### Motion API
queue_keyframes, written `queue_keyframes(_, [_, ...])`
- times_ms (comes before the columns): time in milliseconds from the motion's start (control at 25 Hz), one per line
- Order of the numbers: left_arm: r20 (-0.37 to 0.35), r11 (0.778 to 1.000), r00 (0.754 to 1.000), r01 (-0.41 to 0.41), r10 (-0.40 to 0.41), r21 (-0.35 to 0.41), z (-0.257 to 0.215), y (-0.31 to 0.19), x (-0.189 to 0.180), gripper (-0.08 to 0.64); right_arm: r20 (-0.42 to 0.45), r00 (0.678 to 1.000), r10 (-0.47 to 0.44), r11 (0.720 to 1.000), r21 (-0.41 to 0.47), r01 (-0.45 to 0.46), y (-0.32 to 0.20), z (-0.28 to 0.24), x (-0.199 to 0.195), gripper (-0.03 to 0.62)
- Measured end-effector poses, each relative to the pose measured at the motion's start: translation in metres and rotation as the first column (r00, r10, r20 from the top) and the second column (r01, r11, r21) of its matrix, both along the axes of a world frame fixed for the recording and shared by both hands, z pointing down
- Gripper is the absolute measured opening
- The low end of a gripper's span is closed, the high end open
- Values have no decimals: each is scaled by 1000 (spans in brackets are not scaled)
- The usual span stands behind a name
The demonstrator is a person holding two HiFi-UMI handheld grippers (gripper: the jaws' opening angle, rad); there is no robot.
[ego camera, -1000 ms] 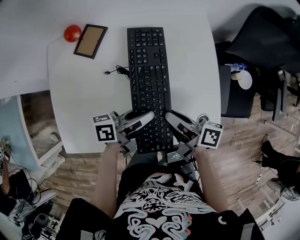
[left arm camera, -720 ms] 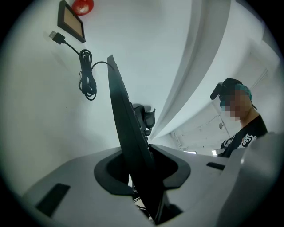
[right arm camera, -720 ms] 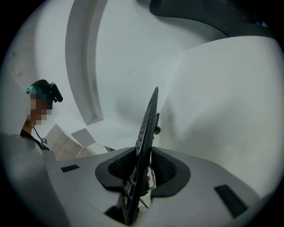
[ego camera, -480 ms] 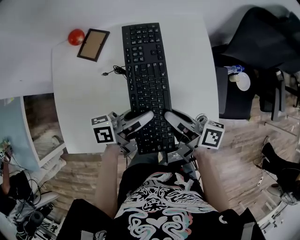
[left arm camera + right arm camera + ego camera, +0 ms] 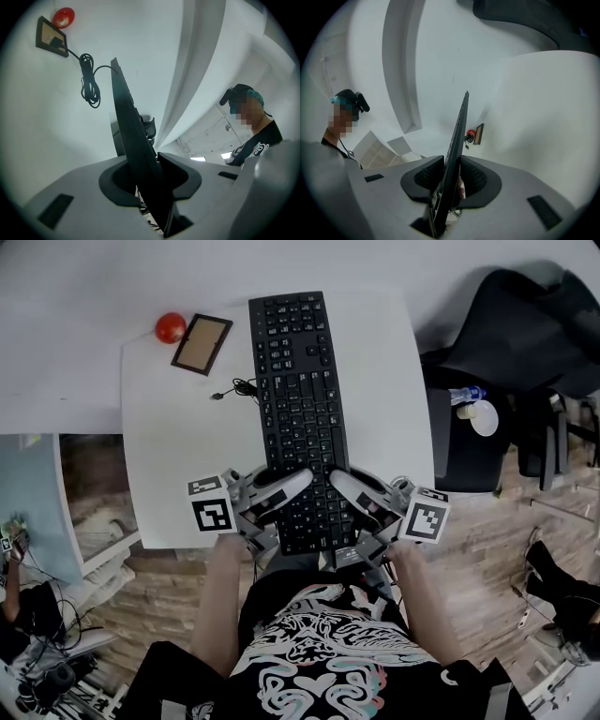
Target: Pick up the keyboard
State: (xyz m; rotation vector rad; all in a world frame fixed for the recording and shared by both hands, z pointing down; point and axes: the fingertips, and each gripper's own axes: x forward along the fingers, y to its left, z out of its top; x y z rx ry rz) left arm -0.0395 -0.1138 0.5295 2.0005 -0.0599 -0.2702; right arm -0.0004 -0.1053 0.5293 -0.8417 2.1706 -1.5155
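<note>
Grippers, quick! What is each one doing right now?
Left gripper: closed on the near end of the flat black plastic keyboard.
Right gripper: closed on the same keyboard's near end.

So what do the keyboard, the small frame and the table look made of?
Keyboard: black matte plastic, going by its moulded keys. Frame: dark rim, likely wood or plastic, around a tan cork-like panel. Table: smooth white top, probably laminate.

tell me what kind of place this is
Probably an office or lab workspace: a white desk, a wired keyboard over it, and what looks like a black office chair beside the desk.
</note>
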Motion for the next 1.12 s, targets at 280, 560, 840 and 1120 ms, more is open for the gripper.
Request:
queue_keyframes(280, [-32, 999, 999, -7, 9, 44, 21, 6, 1, 112, -43, 999, 4, 999, 36, -3, 6, 20, 0, 123])
queue_keyframes(560, [-40, 998, 999, -2, 5, 70, 14, 3, 1, 114, -58, 998, -9, 998, 58, 12, 3, 13, 0, 123])
queue_keyframes(840, [-35, 996, 999, -2, 5, 87, 14, 4, 1, 117, -50, 999, -6, 997, 75, 9, 3, 13, 0, 123])
queue_keyframes(1120, [-34, 993, 999, -7, 11, 119, 12, 3, 2, 121, -67, 998, 1, 995, 98, 6, 2, 10, 0, 123])
